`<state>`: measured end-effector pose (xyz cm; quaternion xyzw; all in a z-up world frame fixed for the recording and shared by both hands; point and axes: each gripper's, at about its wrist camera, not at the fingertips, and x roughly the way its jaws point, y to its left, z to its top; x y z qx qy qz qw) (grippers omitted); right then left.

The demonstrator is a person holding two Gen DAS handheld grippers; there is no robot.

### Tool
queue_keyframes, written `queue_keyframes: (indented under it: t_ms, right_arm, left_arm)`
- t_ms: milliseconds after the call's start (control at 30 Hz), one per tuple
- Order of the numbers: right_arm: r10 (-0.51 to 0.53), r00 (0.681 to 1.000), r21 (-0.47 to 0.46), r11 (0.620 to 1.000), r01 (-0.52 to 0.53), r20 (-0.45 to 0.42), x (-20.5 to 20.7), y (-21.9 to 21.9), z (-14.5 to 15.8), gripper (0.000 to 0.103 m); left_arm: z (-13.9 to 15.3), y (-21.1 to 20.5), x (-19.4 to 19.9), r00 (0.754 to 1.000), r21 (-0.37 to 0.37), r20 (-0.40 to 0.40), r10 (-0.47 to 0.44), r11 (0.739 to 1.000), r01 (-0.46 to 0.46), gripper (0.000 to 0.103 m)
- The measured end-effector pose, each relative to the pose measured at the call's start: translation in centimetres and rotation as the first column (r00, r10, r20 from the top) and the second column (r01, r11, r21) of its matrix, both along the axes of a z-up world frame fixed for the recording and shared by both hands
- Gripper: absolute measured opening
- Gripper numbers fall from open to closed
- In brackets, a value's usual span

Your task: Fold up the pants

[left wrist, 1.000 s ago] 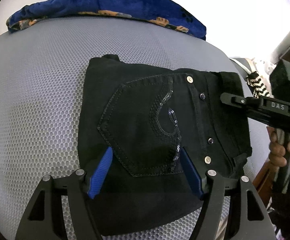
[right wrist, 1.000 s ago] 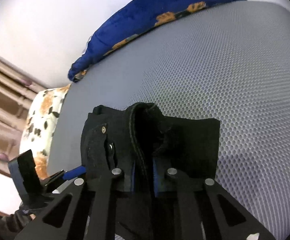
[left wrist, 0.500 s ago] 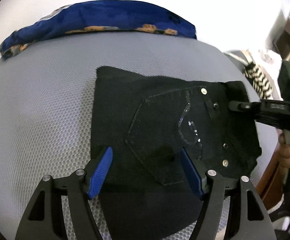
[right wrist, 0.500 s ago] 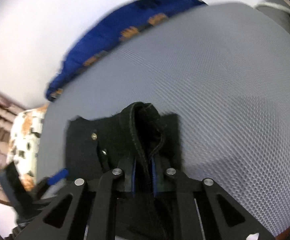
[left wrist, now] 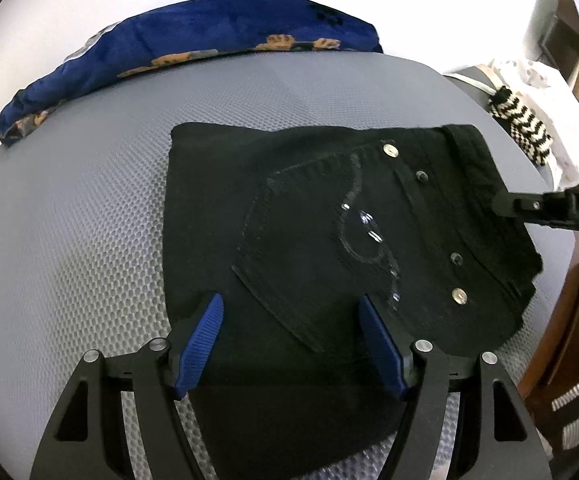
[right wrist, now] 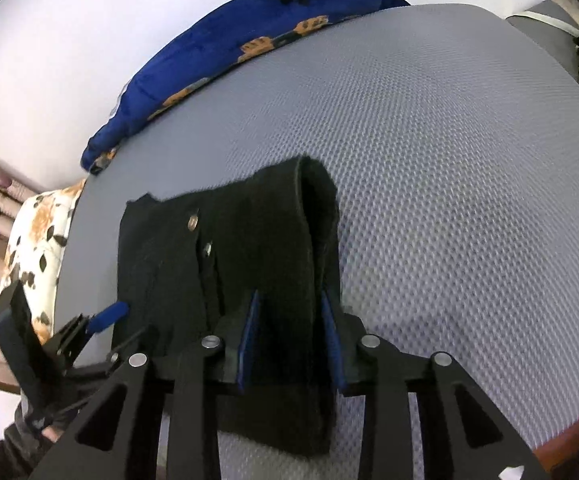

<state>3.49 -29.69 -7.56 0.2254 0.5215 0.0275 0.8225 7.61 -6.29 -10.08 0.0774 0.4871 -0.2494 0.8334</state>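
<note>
Pants (left wrist: 329,248) lie folded into a compact black block on the grey mesh surface (left wrist: 89,220), waistband (right wrist: 313,216) edge at your right, pocket face up. Your right hand-held gripper (right wrist: 291,340) straddles that waistband, which runs straight away along its fingers; its jaws are opening, cloth between the pads but no longer pinched. Your left hand-held gripper (left wrist: 293,340) stands apart and empty over the near edge, so the right is nearer the band and should draw back along it to clear.
</note>
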Motion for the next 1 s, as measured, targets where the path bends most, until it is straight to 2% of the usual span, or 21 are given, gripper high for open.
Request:
queue_keyframes:
  t_ms: [133, 300, 367, 400, 667, 767, 833, 900, 1000]
  right_arm:
    - [0.022, 0.999, 0.028, 0.999, -0.021, -0.037, -1.7, 0.6, -0.5, 0.03]
    - [0.025, 0.999, 0.04, 0.999, -0.023, -0.039, -2.6, 0.9, -1.0, 0.028]
    - [0.021, 0.999, 0.02, 1.0, -0.02, -0.028, -2.8, 1.0, -0.6, 0.022]
    - [0.018, 1.0, -0.001, 1.0, -0.018, -0.025, -3.1, 0.9, -0.3, 0.011]
    - [0.015, 1.0, -0.026, 1.0, -0.016, -0.027, -4.9, 1.5, 0.6, 0.009]
    - [-0.002, 0.998, -0.033, 0.999, 0.0, -0.065, -5.1, 1.2, -0.5, 0.009]
    - [-0.011, 0.996, -0.019, 1.0, 0.009, -0.092, -4.9, 1.0, -1.8, 0.009]
    - [-0.012, 0.996, -0.011, 1.0, 0.011, -0.092, -4.7, 1.0, -2.0, 0.009]
    - [-0.011, 0.995, 0.012, 1.0, 0.012, -0.099, -4.6, 0.7, -2.2, 0.01]
  left_arm:
    - [0.2, 0.2, -1.3, 1.0, -0.024, -0.019, -0.018, 1.0, 0.017, 0.07]
    - [0.6, 0.5, -2.2, 0.999, -0.042, -0.028, -0.024, 0.999, 0.023, 0.07]
    - [0.8, 0.7, -2.3, 0.999, -0.051, -0.032, -0.024, 0.998, 0.022, 0.07]
    - [0.9, 0.7, -2.4, 0.999, -0.052, -0.031, -0.024, 0.998, 0.022, 0.07]
    - [0.9, 1.6, -3.1, 0.996, -0.061, -0.07, -0.061, 0.997, 0.057, 0.07]
    - [0.6, 1.7, -3.2, 0.995, -0.053, -0.078, -0.067, 0.997, 0.063, 0.07]
    - [0.0, 1.3, -3.3, 0.994, -0.022, -0.081, -0.072, 0.997, 0.07, 0.07]
    - [-0.2, 0.8, -3.5, 0.995, 0.005, -0.064, -0.07, 0.998, 0.07, 0.07]
    - [-0.3, 0.9, -3.6, 0.996, 0.005, -0.064, -0.066, 0.998, 0.066, 0.07]
